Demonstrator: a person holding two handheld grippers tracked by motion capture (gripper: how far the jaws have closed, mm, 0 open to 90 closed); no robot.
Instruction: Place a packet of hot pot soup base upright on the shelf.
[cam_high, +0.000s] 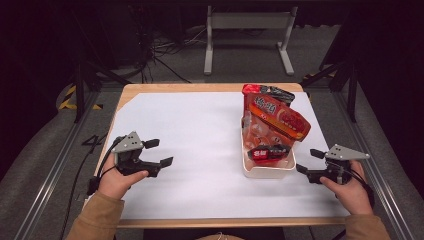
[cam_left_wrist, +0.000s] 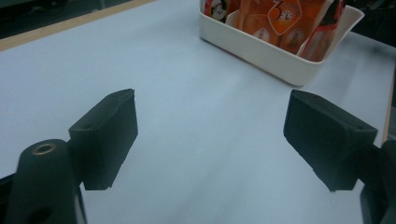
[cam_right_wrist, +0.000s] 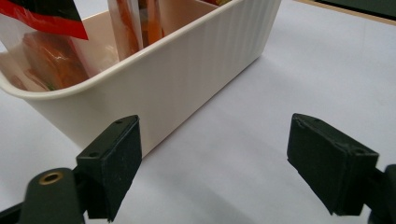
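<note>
With snack packets (cam_high: 276, 120) stood on end inside it, the cream tub (cam_high: 267, 171) is left at the tabletop's (cam_high: 200, 130) right, flanked by the left claw (cam_high: 158, 152) and right claw (cam_high: 309, 161), both held spread wide and empty.
</note>
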